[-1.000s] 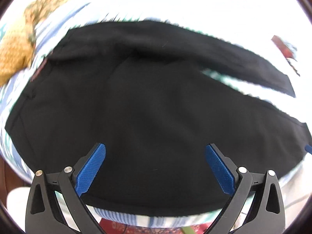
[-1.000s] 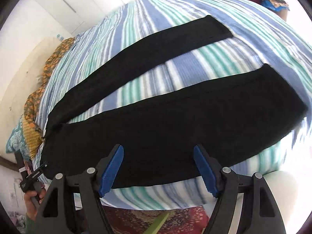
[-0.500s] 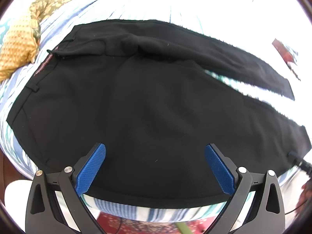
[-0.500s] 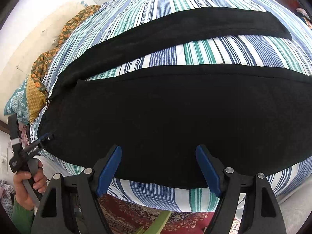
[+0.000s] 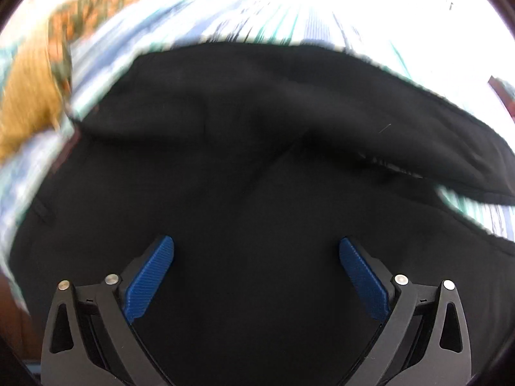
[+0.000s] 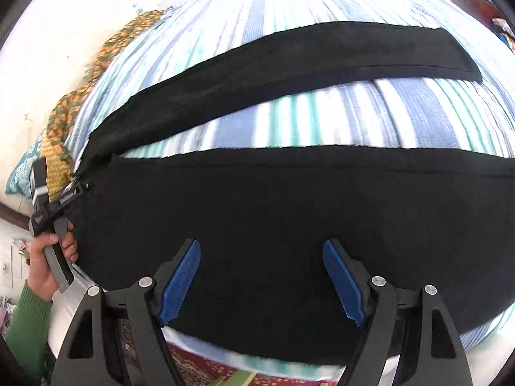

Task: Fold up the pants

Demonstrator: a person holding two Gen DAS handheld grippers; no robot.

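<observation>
Both your grippers are spread wide with nothing between the pads. Your left gripper [image 5: 256,257] sits over the seat of the black pants [image 5: 257,193], blue pads [image 5: 149,281] apart, dark cloth filling the gap; whether the tips touch the fabric can't be told from this view (it's motion-blurred). Your right gripper [image 6: 261,259] hovers over the near leg [image 6: 289,218], jaws likewise spread, pads [image 6: 180,278] above the cloth near its near edge.

Pants lie flat on the striped blue, green and white bedsheet [image 6: 322,119], waist to the left, legs running right. Legs are split in a V: far leg [image 6: 289,74] angles away to the far right, hem visible there, with a wedge of sheet between it and the near leg. In the left wrist view the far leg [image 5: 354,109] runs to the right above a crease at the crotch.

Your left hand [image 6: 45,260] (green sleeve) shows at the left edge of the right wrist view, gripping the left tool's handle [image 6: 59,263] at the waistband end. An orange patterned cloth [image 6: 80,96] lies on the far left of the bed, just beside the waist. A red patterned rug [image 6: 206,366] shows below the near bed edge.
</observation>
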